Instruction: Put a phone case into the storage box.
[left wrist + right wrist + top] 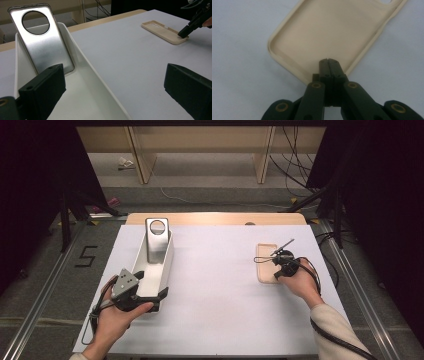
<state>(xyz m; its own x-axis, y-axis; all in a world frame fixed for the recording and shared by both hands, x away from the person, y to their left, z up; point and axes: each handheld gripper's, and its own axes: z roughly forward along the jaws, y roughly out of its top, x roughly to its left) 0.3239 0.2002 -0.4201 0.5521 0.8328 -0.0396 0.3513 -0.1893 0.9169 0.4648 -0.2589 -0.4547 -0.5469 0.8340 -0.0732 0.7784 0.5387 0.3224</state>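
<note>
A white oblong tray (pixel 168 262) lies at the left of the table, and a silver phone back plate (pixel 157 237) with a round hole leans upright against its far end. My left gripper (pixel 150 284) stands open at the tray's near end; one jaw sits inside the tray (pixel 82 57) below the plate (pixel 42 42), the other over the table. A beige phone case (pixel 265 260) lies hollow side up at the right. My right gripper (pixel 276 276) is shut, its joined tips (pixel 328 61) at the case's (pixel 332 30) near rim, with nothing visibly between them.
A white sheet (pixel 220 285) covers the table, with a wooden edge (pixel 215 218) at the far side. Beyond it are shelf legs and loose cables on the floor. A painted 5 (pixel 86 256) marks the floor at the left. My right gripper's cable trails off the table's right front.
</note>
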